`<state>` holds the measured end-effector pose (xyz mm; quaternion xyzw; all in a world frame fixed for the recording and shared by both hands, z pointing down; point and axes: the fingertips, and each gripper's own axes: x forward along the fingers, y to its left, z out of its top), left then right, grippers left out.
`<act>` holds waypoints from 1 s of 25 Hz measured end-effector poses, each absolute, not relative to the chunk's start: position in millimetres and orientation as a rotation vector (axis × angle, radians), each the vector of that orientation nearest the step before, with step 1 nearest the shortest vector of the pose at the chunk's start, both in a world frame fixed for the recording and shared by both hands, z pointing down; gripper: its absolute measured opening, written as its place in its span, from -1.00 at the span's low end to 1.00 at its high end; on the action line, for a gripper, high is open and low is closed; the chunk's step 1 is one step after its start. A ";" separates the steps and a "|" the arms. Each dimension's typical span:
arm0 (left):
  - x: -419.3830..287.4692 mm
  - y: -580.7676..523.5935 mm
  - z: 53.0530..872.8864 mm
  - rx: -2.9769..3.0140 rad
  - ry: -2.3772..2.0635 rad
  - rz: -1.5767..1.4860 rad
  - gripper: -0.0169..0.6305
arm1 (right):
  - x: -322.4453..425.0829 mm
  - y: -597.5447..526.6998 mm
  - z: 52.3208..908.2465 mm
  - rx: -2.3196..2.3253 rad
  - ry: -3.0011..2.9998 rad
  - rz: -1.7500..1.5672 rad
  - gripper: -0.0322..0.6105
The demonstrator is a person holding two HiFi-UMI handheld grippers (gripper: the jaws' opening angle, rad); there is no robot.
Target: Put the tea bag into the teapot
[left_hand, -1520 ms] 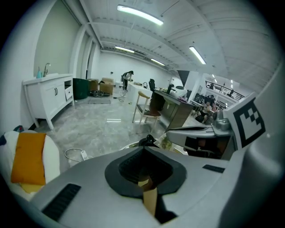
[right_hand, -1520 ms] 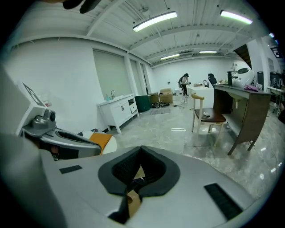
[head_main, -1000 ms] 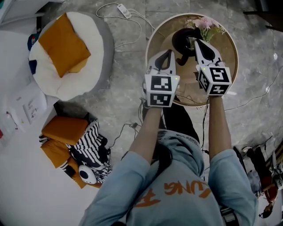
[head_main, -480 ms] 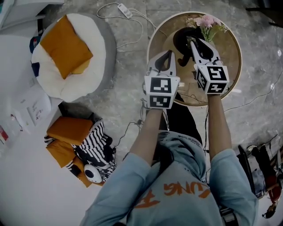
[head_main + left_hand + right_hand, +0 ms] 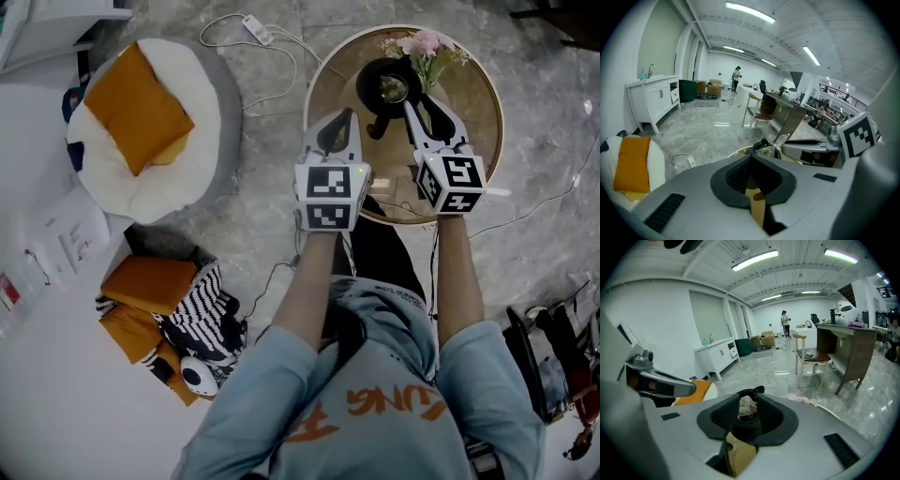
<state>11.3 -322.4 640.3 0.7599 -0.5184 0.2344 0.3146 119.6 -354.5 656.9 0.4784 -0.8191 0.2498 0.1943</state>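
Now the tea bag point(image 5: 394, 89) seems to lie in the open mouth of the black teapot point(image 5: 367, 86). The pot stands at the far side of the round worktop point(image 5: 473, 89), just beside the pink flowers point(image 5: 427, 45). My right gripper point(image 5: 424, 105) points at the pot, and its fingers are apart with nothing between the pads. In the right gripper view I see the bag through the gap, resting on the pot and not touched by them. I judge they are spread so that the bag is free and can sink by its own weight. My left gripper point(image 5: 345, 114) hovers near the pot, its fingers closed together on nothing, I think only to keep out of the way. The putting-in looks nearly complete, though how deep the bag sits I cannot tell.
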 end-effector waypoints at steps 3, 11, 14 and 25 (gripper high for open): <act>16.0 -320.0 622.6 2.018 -1.374 0.597 -0.87 | 130.4 -342.1 641.9 1.372 -2.291 0.717 -0.51; 27.5 -304.5 550.8 2.059 -1.387 0.391 -0.87 | 151.1 -313.1 582.9 1.514 -2.336 0.774 -0.82; 26.4 -297.0 523.3 2.079 -1.411 0.325 -0.87 | 151.9 -305.1 556.2 1.564 -2.377 0.798 -0.86; 3.4 -310.6 409.8 2.263 -1.555 0.188 -0.87 | 143.5 -314.8 435.8 1.638 -2.486 0.559 -0.86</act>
